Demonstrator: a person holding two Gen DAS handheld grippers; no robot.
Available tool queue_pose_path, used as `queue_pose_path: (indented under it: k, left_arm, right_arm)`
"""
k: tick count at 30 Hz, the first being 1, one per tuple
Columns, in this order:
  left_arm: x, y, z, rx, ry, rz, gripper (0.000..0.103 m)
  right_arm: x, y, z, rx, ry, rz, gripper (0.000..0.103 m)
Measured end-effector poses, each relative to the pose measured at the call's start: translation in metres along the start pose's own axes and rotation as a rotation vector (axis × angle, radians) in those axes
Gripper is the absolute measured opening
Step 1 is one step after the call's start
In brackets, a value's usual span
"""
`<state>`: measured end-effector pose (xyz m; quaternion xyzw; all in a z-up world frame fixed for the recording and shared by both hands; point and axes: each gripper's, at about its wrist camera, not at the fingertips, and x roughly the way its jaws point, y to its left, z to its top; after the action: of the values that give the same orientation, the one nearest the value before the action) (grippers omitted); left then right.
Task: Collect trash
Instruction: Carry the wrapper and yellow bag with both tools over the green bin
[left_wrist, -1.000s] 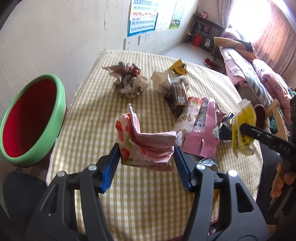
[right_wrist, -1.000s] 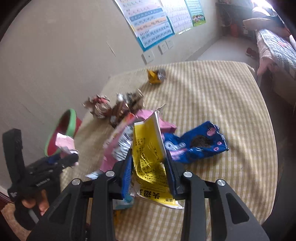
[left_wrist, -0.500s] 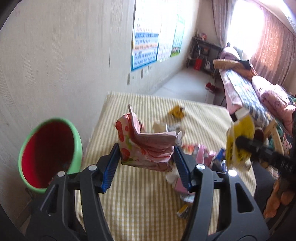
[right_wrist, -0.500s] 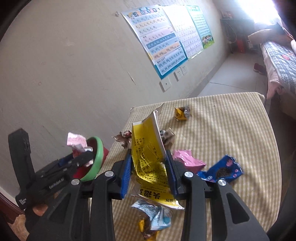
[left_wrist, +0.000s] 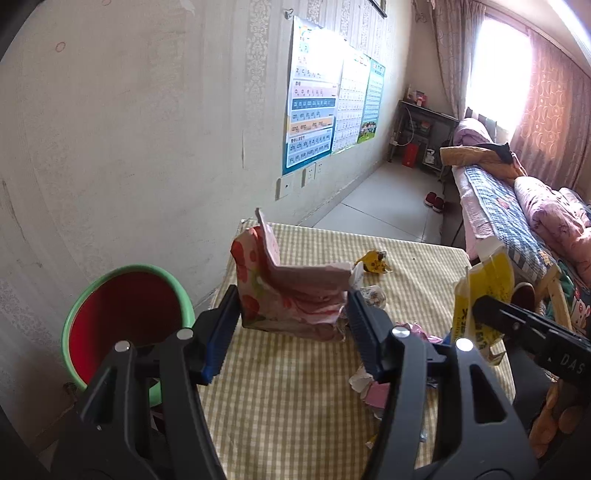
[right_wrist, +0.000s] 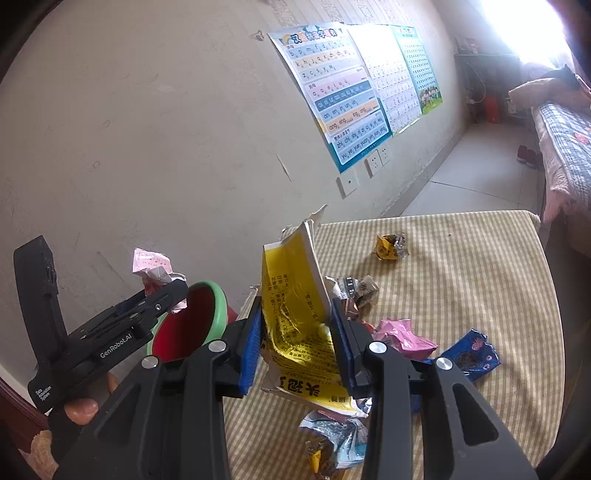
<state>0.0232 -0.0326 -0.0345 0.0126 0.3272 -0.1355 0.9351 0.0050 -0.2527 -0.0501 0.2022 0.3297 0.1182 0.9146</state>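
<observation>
Left tool (left_wrist: 291, 317) clamping pink wrapper (left_wrist: 288, 291), right tool (right_wrist: 295, 332) yellow packet (right_wrist: 295, 314), above checked tablecloth (left_wrist: 295, 387).

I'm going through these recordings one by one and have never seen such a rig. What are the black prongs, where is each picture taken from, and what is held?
There is no robot here: a person holds a black two-finger tool in each hand, with a wide-angle camera on each looking along its fingers. One picture is from the left tool, the other from the right tool; each also catches the other at its edge. The left tool grips a crumpled pink floral wrapper; the right grips a yellow packet. Below them is a table with a checked cloth, strewn with a blue wrapper, a pink wrapper and a small yellow wrapper. A red bin with a green rim stands beside the table.
</observation>
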Motion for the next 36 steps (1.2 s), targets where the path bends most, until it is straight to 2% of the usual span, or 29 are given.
queue_pose_path:
  k: [16, 36]
  left_arm:
    - [-0.004, 0.044, -0.009, -0.045, -0.016, 0.089, 0.056]
    - [-0.008, 0.114, -0.018, -0.126, 0.001, 0.196, 0.056]
  right_arm:
    - [0.033, 0.046, -0.003, -0.091, 0.066, 0.042, 0.035]
    - [0.077, 0.107, -0.006, -0.191, 0.136, 0.117, 0.036]
